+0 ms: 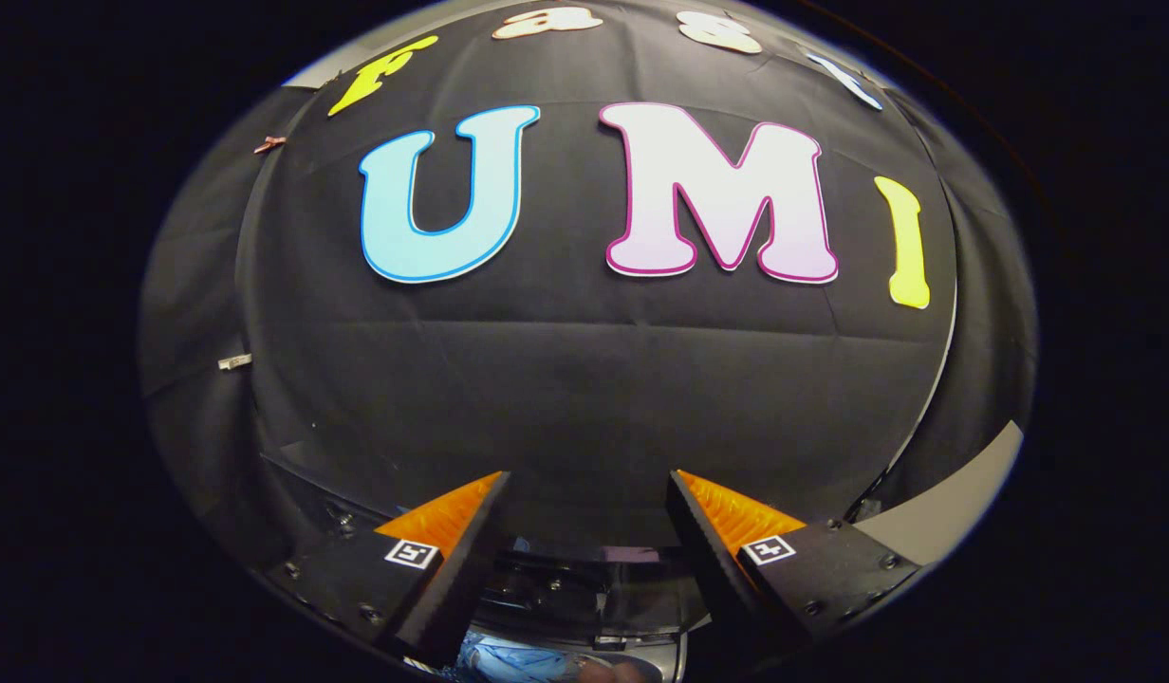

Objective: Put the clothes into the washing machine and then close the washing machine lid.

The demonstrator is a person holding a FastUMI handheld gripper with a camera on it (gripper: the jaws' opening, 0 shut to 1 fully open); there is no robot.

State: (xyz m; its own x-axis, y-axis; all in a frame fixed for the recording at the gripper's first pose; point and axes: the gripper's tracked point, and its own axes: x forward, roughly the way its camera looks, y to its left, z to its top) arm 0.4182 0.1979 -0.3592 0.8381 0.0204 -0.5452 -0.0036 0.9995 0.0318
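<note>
My gripper (587, 489) is open, its two fingers (452, 531) spread wide with nothing between them. It points at the black cloth wall of the booth. Low between the fingers, close under the gripper, a dark glossy edge of the washing machine (584, 593) shows, with a patch of light blue cloth (509, 659) beneath it near the left finger. Most of the machine and the cloth is hidden under the gripper.
The black cloth wall (584, 379) stands straight ahead, beyond the fingers. A pale grey surface (945, 507) curves along the right, past the right finger. Small clips (234, 361) hold the cloth at the left.
</note>
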